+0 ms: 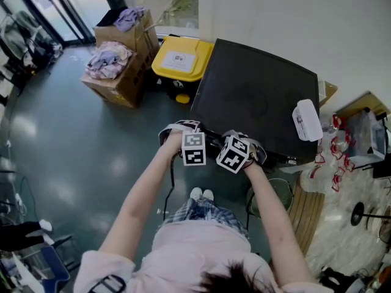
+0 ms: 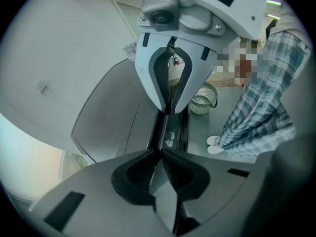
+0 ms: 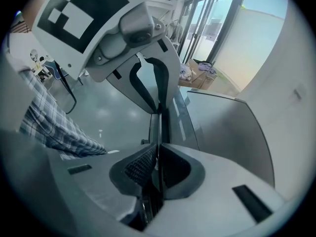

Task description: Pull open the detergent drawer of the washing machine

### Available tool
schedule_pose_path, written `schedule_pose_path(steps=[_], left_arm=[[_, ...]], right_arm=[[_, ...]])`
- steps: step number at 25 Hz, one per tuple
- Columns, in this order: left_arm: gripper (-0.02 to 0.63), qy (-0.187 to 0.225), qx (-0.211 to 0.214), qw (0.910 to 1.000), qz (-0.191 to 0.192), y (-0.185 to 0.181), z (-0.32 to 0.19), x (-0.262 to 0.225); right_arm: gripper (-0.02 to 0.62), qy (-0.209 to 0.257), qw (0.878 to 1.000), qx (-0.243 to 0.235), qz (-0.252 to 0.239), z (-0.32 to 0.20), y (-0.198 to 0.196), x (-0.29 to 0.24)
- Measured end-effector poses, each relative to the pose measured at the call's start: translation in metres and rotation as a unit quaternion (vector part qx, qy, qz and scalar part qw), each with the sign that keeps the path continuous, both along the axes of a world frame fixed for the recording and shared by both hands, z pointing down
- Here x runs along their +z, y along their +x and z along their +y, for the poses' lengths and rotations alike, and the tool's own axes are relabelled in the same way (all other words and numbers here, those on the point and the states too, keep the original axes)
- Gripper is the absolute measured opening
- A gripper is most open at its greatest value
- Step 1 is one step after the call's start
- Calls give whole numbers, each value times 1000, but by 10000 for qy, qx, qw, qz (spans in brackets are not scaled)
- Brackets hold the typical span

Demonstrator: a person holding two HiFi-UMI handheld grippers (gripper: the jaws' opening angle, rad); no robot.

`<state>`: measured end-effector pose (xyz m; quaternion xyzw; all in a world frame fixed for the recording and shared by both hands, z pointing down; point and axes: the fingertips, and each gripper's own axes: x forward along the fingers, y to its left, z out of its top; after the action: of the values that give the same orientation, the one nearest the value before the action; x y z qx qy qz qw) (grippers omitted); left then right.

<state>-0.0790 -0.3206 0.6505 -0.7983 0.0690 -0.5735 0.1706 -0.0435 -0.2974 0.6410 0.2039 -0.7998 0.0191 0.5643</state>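
The washing machine's dark grey top (image 1: 256,102) fills the middle of the head view; its front edge faces me. My left gripper (image 1: 197,134) and right gripper (image 1: 227,139) sit side by side at that edge, pointing steeply down, tips turned towards each other. A narrow dark strip, the detergent drawer's front (image 2: 173,130), runs between them. In the left gripper view my left gripper (image 2: 161,153) is shut on the near end of the strip and the right gripper (image 2: 168,110) pinches the far end. The right gripper view mirrors this: right gripper (image 3: 158,150), drawer strip (image 3: 163,130), left gripper (image 3: 159,111). How far the drawer stands out is unclear.
A white box (image 1: 306,119) lies on the machine's right corner. Left of the machine stand a yellow-lidded bin (image 1: 181,60) and cardboard boxes with clothes (image 1: 119,66). A wire basket (image 2: 203,98) stands on the floor by my shoes (image 1: 201,194). Clutter fills the right side.
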Motion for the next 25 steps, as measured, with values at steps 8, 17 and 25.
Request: schedule_pose_path(steps=[8, 17, 25], left_arm=[[60, -70, 264, 9994, -231, -3, 2, 1], [57, -208, 350, 9989, -250, -8, 13, 1], [55, -409, 509, 9972, -375, -13, 38, 5]], right_arm=[[49, -205, 9998, -25, -58, 0, -5, 0], [48, -335, 9993, -88, -113, 11, -9, 0], [44, -643, 9972, -170, -334, 36, -17, 3]])
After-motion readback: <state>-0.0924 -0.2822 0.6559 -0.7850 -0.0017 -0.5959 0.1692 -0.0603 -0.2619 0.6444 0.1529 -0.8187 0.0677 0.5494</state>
